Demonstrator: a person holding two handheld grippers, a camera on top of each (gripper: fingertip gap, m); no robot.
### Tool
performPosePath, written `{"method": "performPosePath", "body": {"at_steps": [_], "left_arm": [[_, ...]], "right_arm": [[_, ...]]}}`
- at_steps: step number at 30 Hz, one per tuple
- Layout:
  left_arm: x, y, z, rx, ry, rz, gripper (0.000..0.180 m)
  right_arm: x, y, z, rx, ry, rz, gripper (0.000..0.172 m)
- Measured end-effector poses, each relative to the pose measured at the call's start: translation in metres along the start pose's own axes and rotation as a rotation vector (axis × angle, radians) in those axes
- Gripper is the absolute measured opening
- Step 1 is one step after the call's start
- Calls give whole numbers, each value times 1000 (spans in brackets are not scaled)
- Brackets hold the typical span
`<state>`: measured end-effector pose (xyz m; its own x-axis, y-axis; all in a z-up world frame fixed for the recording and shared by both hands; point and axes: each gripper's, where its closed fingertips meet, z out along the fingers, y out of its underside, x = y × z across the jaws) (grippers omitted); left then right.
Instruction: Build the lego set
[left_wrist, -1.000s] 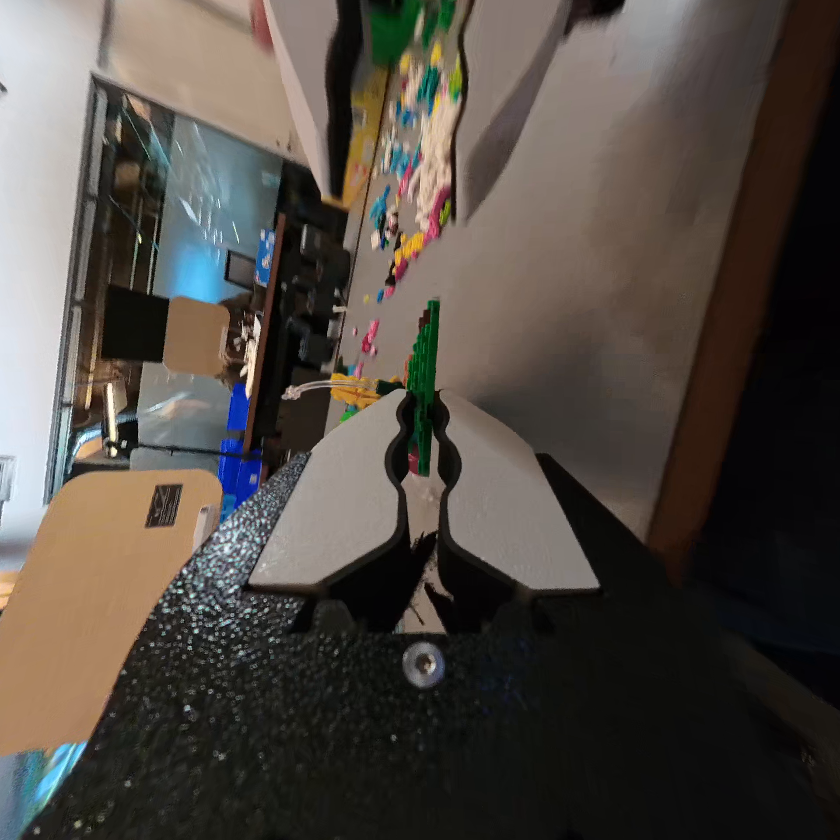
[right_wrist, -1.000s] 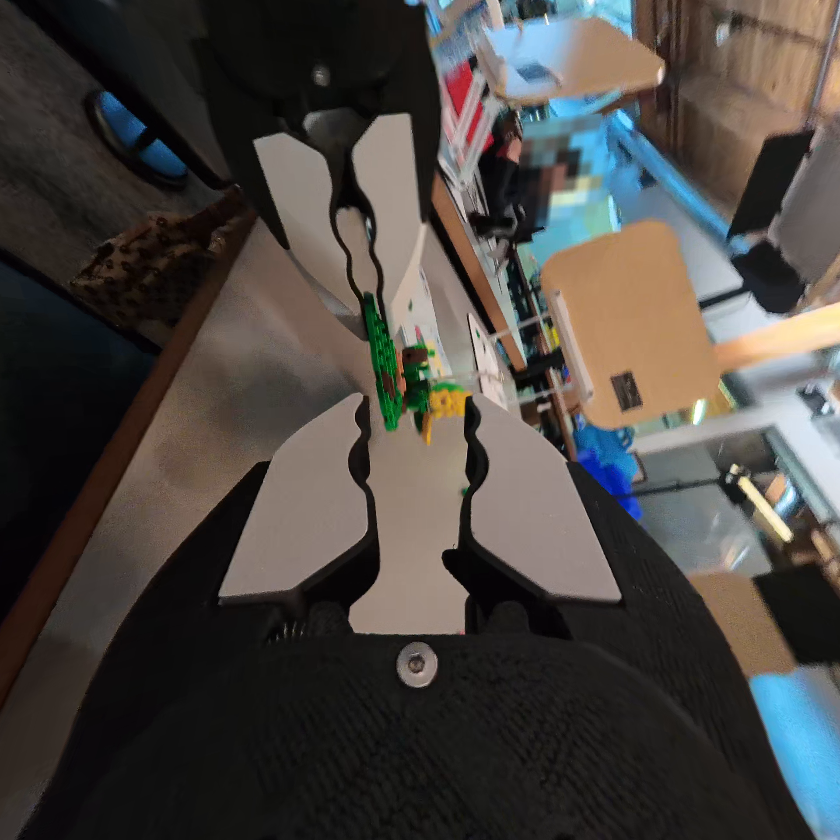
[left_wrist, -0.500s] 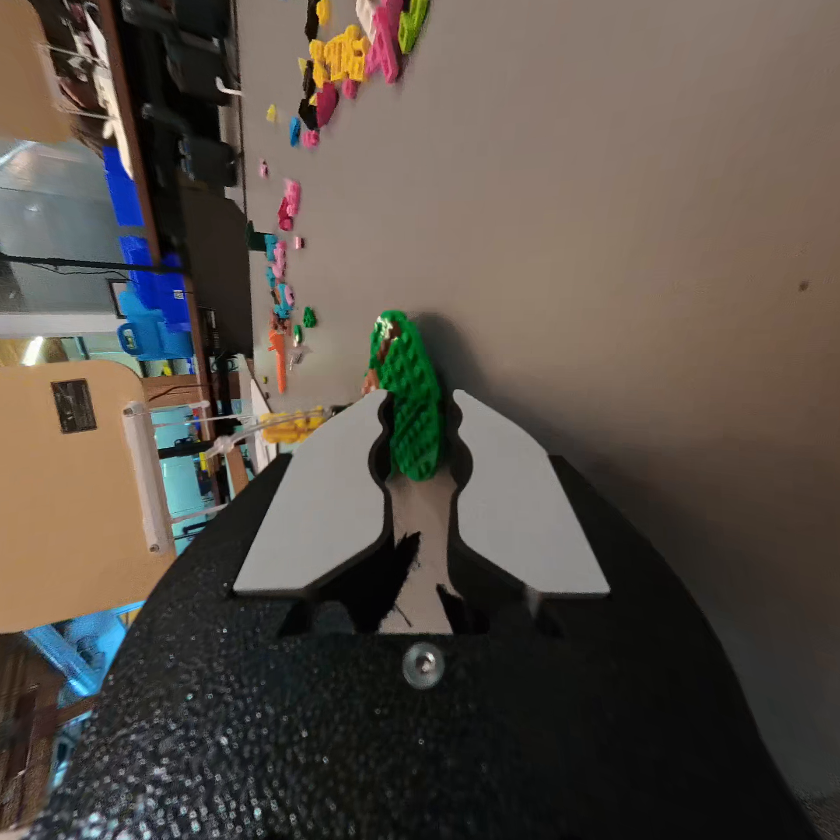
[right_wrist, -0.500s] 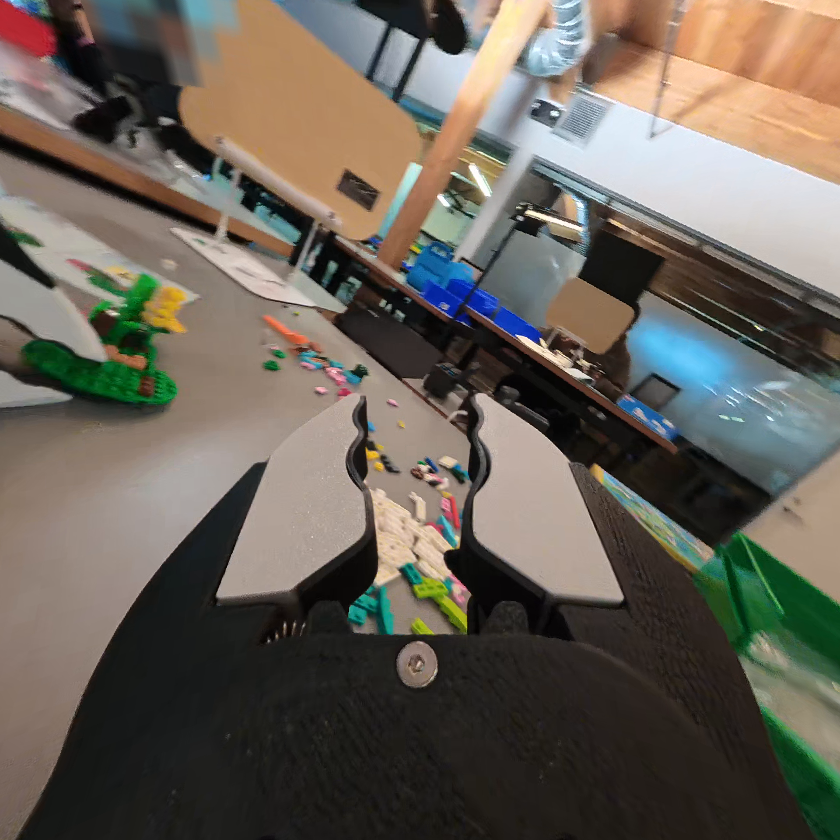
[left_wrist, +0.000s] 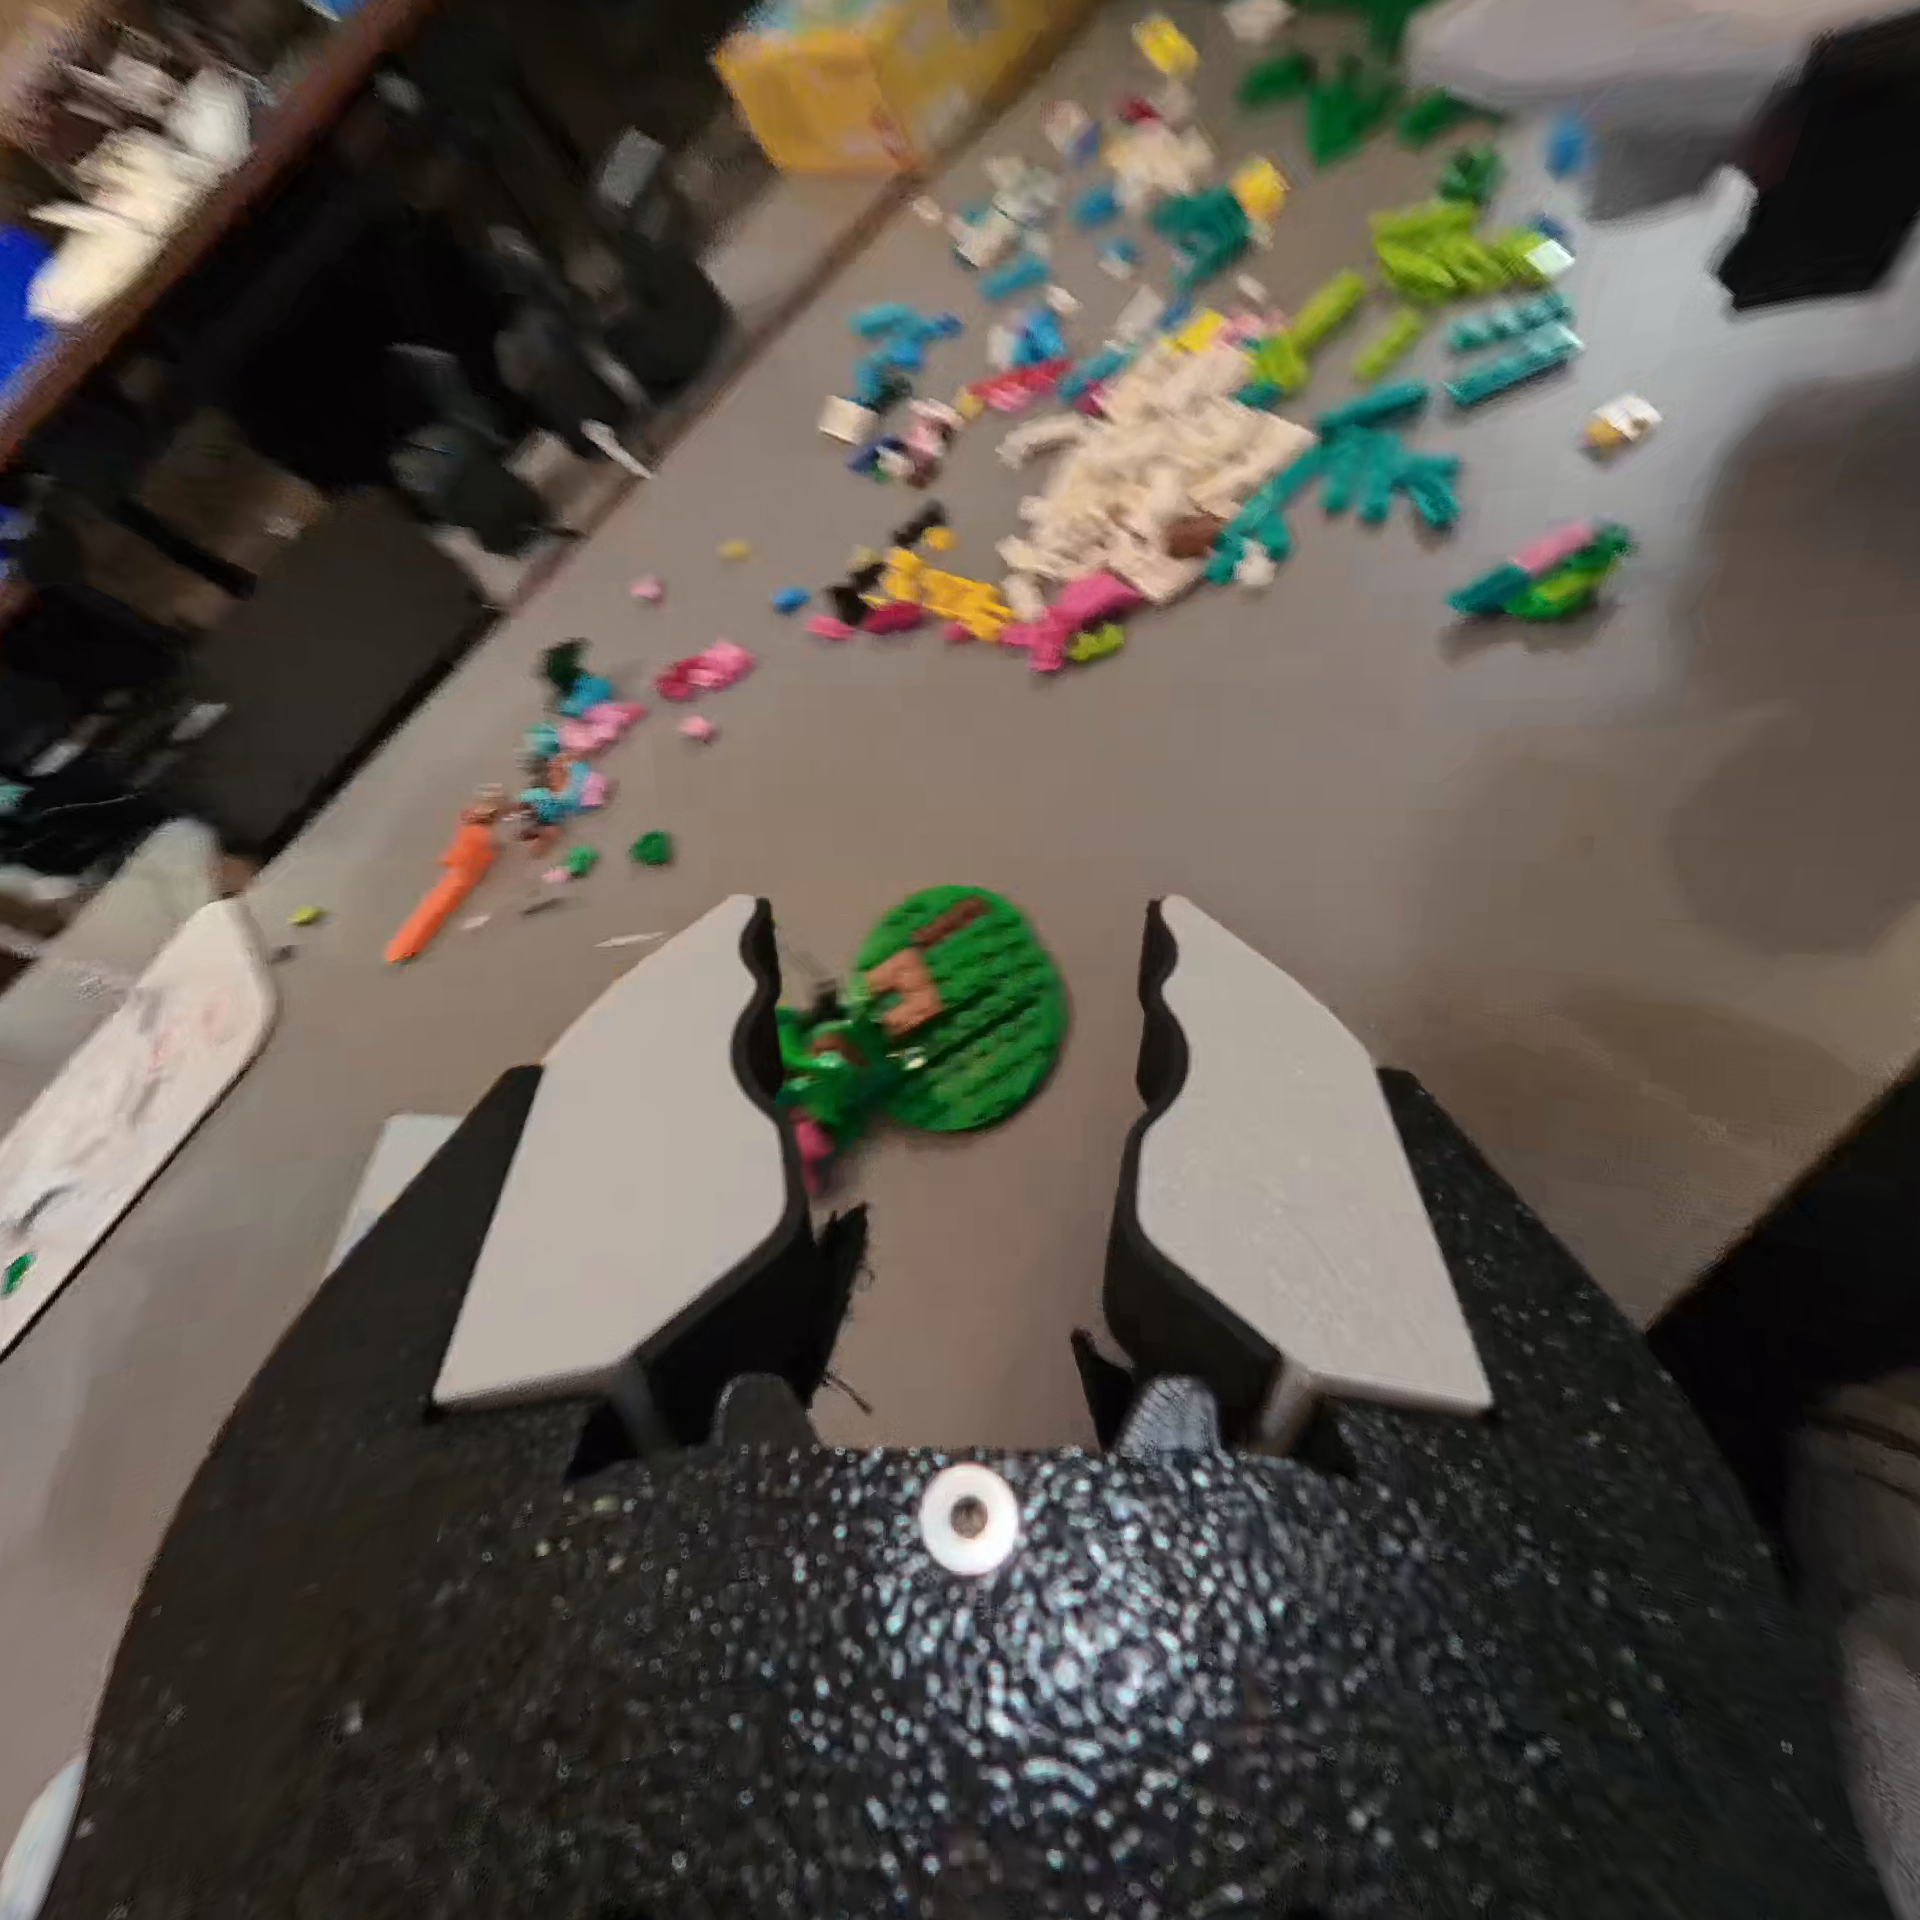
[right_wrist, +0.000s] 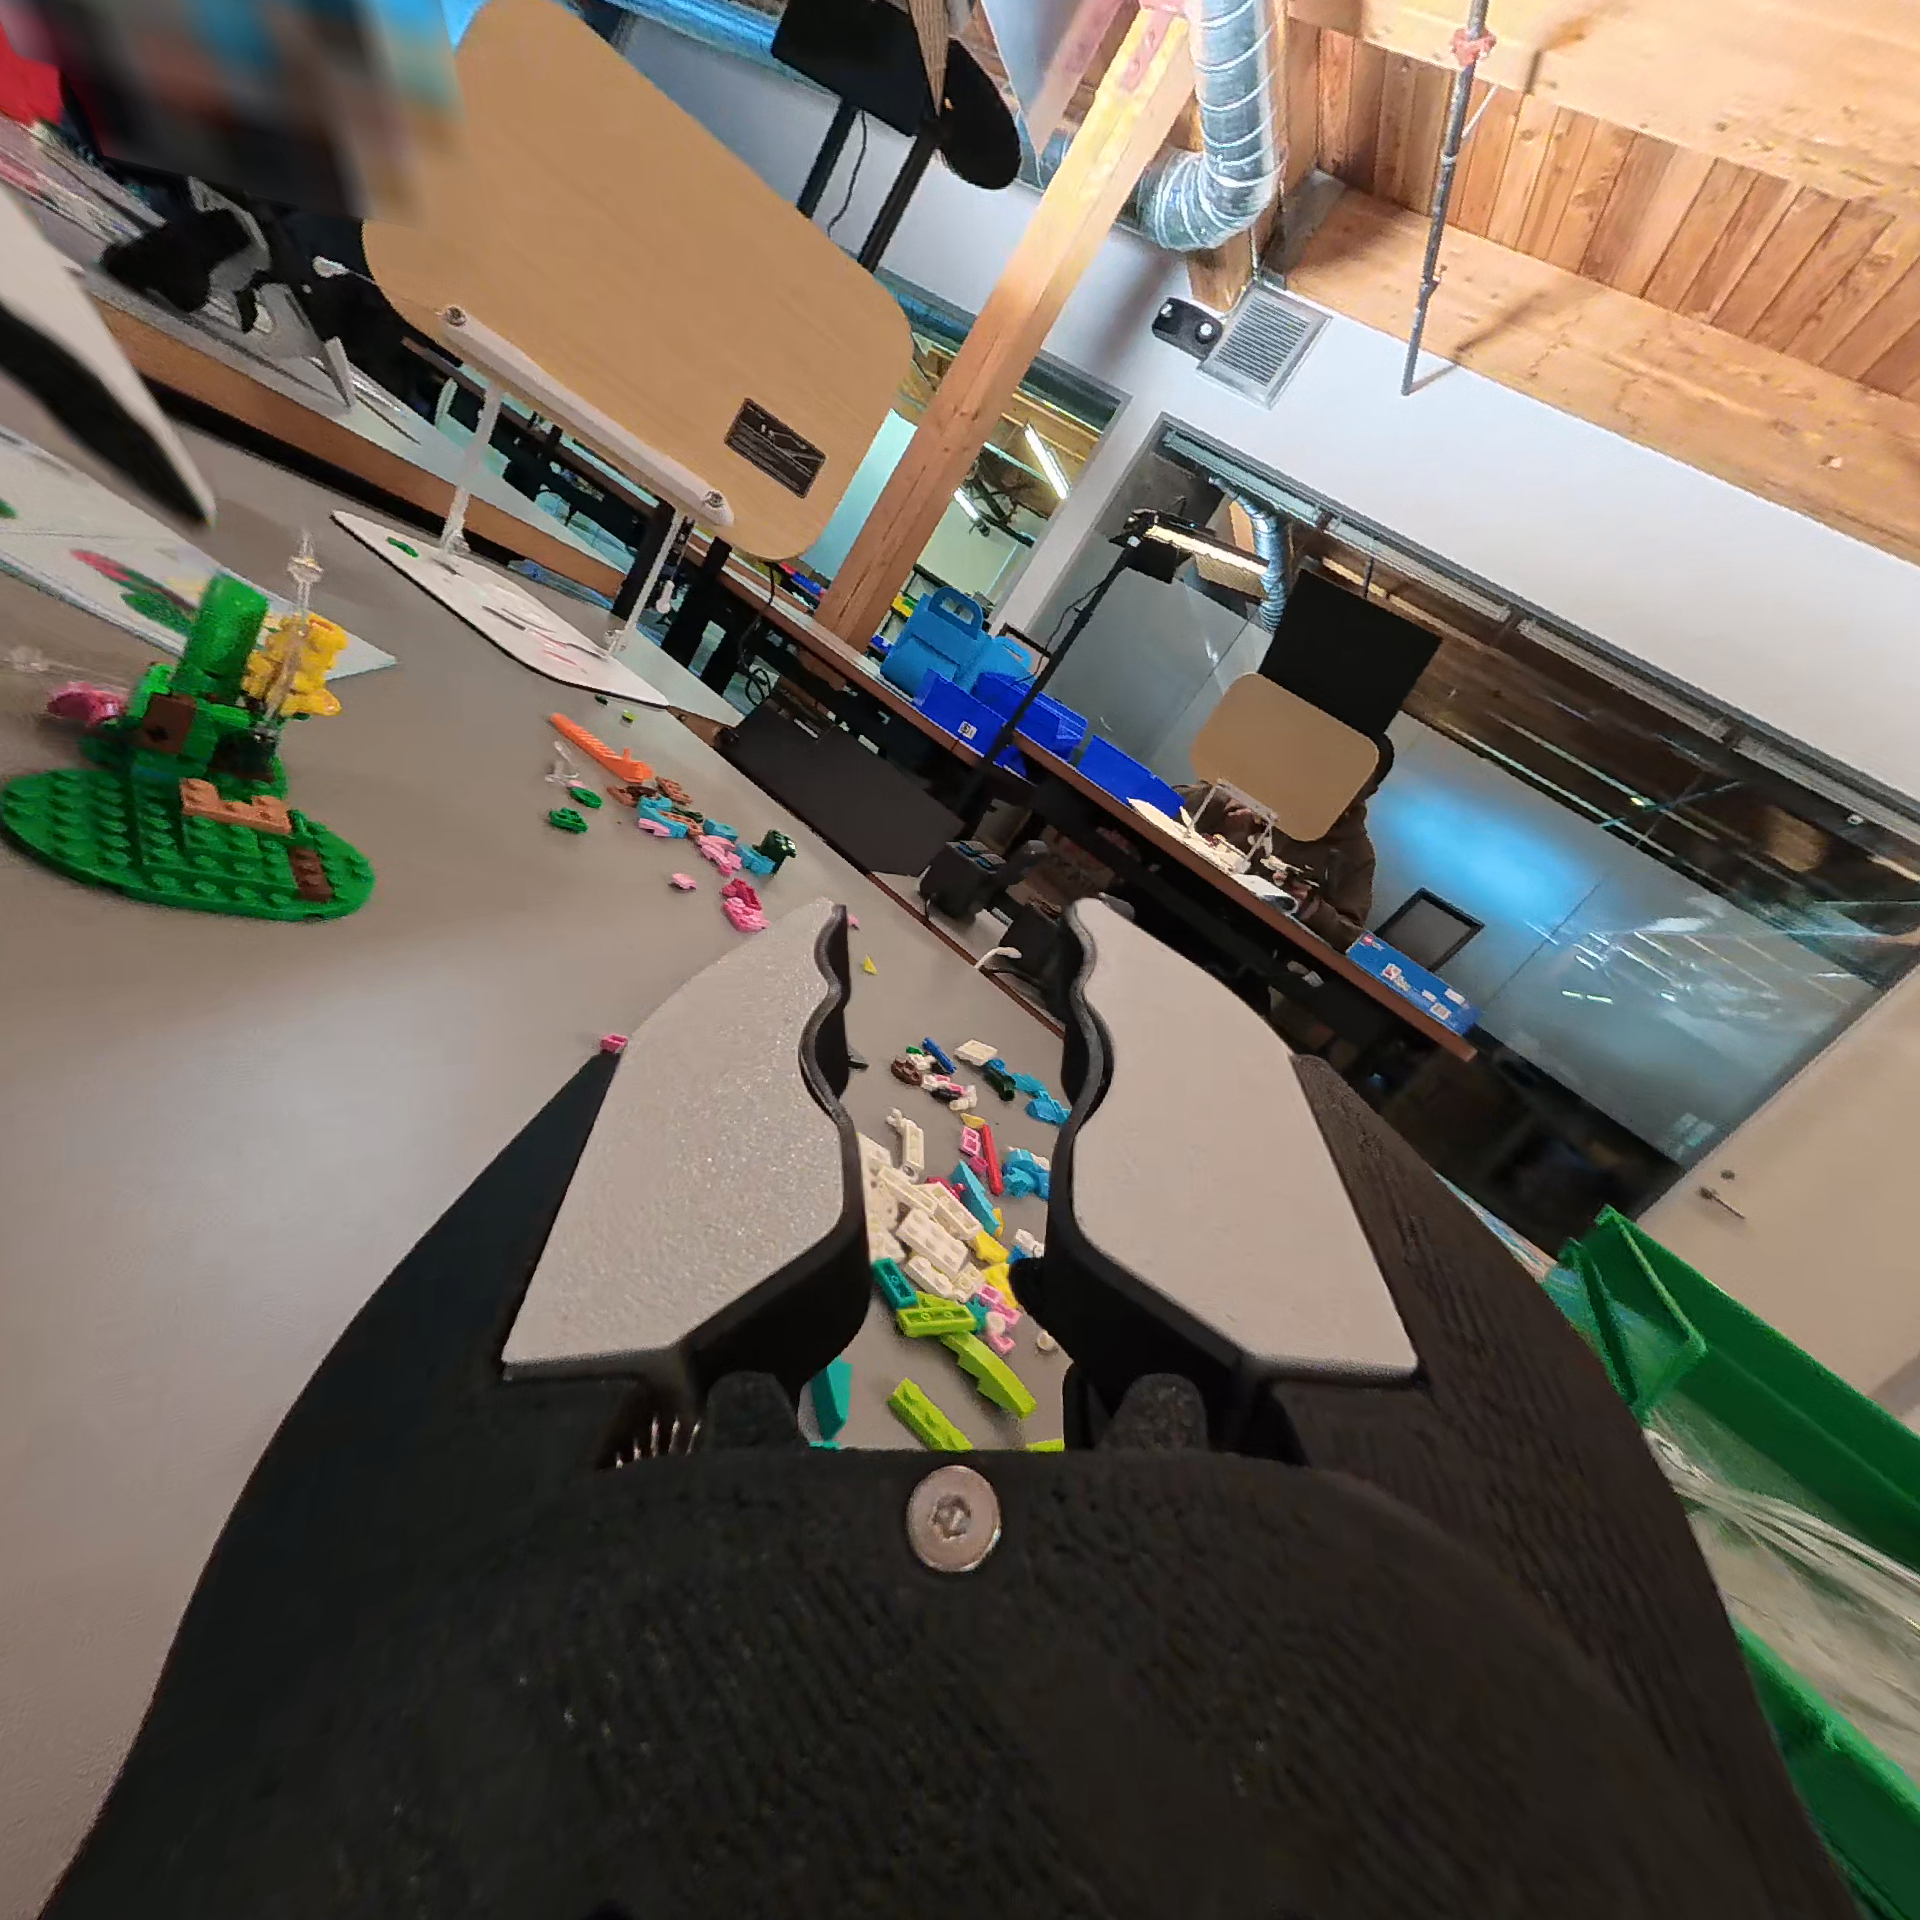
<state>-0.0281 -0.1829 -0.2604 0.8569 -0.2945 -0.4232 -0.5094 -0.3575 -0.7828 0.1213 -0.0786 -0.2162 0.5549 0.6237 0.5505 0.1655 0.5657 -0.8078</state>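
Both my tongs hang bare over the grey table (left_wrist: 1299, 790).
My left gripper (left_wrist: 956, 914) gapes wide above the round studded green brick baseplate (left_wrist: 977, 1029); my right gripper (right_wrist: 956, 925) stands narrower above loose plastic bricks (right_wrist: 935, 1226).

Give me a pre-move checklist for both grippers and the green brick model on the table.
1. Left gripper open: ok, its fingers stand wide apart.
2. Green round plate model released: ok, it lies flat on the grey table, apart from the right-hand finger; contact with the other finger cannot be told.
3. Model upright: ok, its green and yellow stack stands on the plate.
4. Right gripper empty: ok, nothing between its fingers.
5. Loose bricks under the right gripper: ok, scattered within view.
6. Left view sharpness: not ok, blurred.
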Motion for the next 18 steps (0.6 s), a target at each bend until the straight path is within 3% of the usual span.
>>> {"method": "performPosePath", "body": {"at_steps": [4, 9, 13, 18], "left_arm": [[-71, 21, -37, 107, -243, -132, 65], [-122, 77, -58, 83, -359, -301, 68], [-108, 89, -53, 134, -221, -435, 64], [-48, 65, -35, 135, 71, -497, 71]], "right_arm": [[-5, -1, 1, 3, -11, -15, 35], [-9, 2, 2, -11, -19, -41, 34], [-11, 4, 4, -22, -23, -47, 32], [-11, 7, 6, -40, -18, -46, 31]]}}
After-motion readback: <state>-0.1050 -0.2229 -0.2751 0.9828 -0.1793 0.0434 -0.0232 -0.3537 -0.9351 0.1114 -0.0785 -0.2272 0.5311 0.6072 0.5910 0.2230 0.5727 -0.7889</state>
